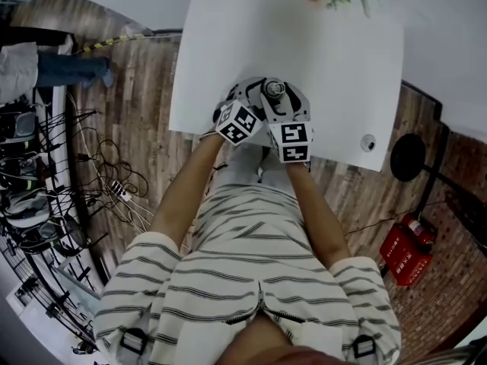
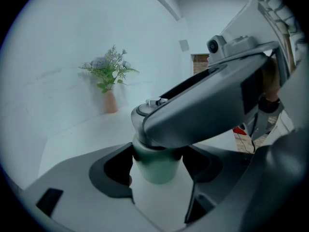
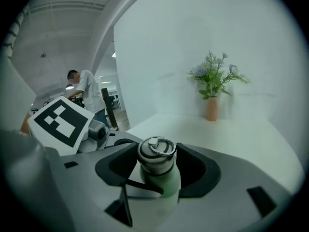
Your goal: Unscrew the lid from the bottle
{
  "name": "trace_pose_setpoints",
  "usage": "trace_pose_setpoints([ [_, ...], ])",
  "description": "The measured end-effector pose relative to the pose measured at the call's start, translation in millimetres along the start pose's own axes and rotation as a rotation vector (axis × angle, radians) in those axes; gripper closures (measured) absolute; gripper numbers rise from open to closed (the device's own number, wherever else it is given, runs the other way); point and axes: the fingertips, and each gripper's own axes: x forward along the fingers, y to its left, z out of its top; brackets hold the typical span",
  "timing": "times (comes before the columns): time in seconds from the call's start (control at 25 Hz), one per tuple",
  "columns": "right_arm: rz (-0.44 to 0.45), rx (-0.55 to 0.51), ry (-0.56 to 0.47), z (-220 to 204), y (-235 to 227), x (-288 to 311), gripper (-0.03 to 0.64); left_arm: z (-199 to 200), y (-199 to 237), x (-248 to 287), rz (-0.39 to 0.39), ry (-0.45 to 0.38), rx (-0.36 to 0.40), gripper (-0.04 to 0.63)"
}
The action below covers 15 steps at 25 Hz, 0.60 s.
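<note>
Both forearms reach forward side by side, tongs tilted down and meeting at the near edge of the white table (image 1: 327, 67). Left gripper (image 2: 157, 153) clamps the green bottle (image 2: 155, 170) by its body, and right gripper (image 3: 157, 158) sits snug round the lid (image 3: 156, 151). From the head view the tongs cover the bottle apart from the lid top, and the base is hidden everywhere.

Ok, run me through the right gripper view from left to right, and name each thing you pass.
marker cube → green bottle with its lid → vase of flowers
</note>
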Motion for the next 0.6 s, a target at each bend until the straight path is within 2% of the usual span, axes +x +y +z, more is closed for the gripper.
trace_pose_setpoints([
  [0.16, 0.001, -0.016, 0.001, 0.3, -0.8, 0.4, 0.359, 0.4, -0.1, -0.6, 0.003, -0.003, -0.003, 0.276],
  [0.6, 0.083, -0.07, 0.01, 0.2, 3.2, -2.1, 0.364, 0.8, -0.5, -2.9, 0.002, -0.005, -0.005, 0.277],
])
